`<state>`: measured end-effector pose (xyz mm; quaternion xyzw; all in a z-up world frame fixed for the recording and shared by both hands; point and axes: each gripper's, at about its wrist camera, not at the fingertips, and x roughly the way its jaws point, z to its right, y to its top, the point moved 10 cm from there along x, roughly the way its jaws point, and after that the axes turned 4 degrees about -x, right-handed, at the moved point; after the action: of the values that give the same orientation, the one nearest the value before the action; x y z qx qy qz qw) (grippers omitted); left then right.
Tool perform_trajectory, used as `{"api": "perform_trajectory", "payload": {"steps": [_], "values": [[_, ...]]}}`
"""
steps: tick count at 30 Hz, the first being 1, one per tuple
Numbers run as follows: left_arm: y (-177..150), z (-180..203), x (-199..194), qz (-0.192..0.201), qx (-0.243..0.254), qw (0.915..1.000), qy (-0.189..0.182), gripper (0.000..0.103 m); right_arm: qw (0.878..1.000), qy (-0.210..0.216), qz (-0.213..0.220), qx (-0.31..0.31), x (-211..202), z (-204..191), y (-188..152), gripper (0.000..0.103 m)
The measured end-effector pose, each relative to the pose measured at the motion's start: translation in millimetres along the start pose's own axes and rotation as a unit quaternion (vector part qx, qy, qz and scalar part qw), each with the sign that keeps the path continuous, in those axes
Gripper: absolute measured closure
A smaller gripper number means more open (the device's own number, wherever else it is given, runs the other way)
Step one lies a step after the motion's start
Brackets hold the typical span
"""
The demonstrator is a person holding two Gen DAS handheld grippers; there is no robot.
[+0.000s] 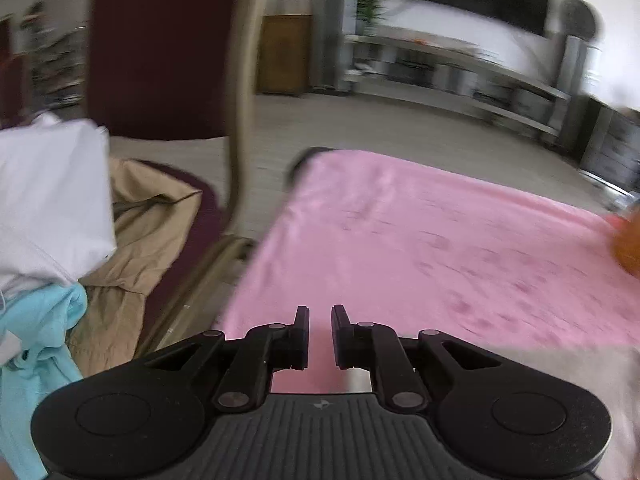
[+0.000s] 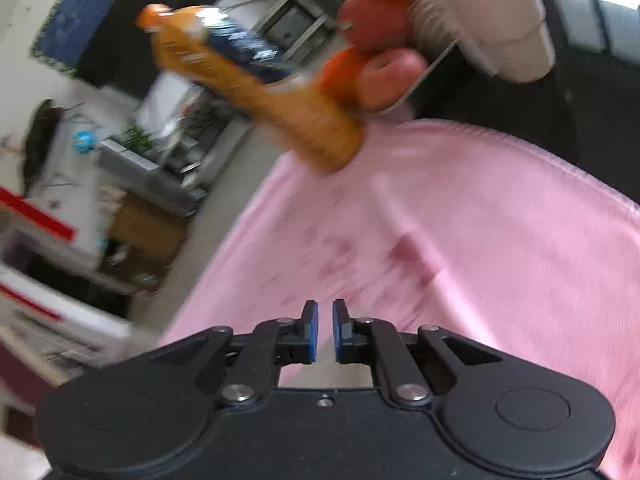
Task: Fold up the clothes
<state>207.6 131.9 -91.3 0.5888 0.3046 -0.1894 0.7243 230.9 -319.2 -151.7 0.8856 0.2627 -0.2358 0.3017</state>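
A pink cloth (image 1: pixel 420 240) lies spread flat on the table, with faint darker marks across it; in the right wrist view the pink cloth (image 2: pixel 480 240) shows a stitched hem along its far edge. My left gripper (image 1: pixel 320 312) hovers over its near left part, fingers nearly together with a slim gap and nothing between them. Over the same cloth, my right gripper (image 2: pixel 325 308) has its blue pads (image 2: pixel 311 332) almost touching and holds nothing. Both views are blurred by motion.
A maroon chair (image 1: pixel 160 40) at the left holds a pile: a white garment (image 1: pixel 48 200), a tan one (image 1: pixel 136 240), a light blue one (image 1: pixel 36 340). An orange bottle (image 2: pixel 248 88), fruit (image 2: pixel 376 60) and a white pot (image 2: pixel 500 20) stand past the cloth's far edge.
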Motion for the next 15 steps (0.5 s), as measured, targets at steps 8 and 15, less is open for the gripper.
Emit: {"api": "perform_trajectory", "payload": {"steps": [8,15], "values": [[-71.4,9.4,7.6,-0.098,0.023,0.9942,-0.037,0.091,0.996,0.008,-0.076,0.034,-6.4,16.9,-51.3,0.075],[-91.9,27.9,33.0,-0.12,0.07,0.9902,-0.017,0.086,0.988,0.028,-0.153,0.011,16.5,15.3,-86.0,0.077]]}}
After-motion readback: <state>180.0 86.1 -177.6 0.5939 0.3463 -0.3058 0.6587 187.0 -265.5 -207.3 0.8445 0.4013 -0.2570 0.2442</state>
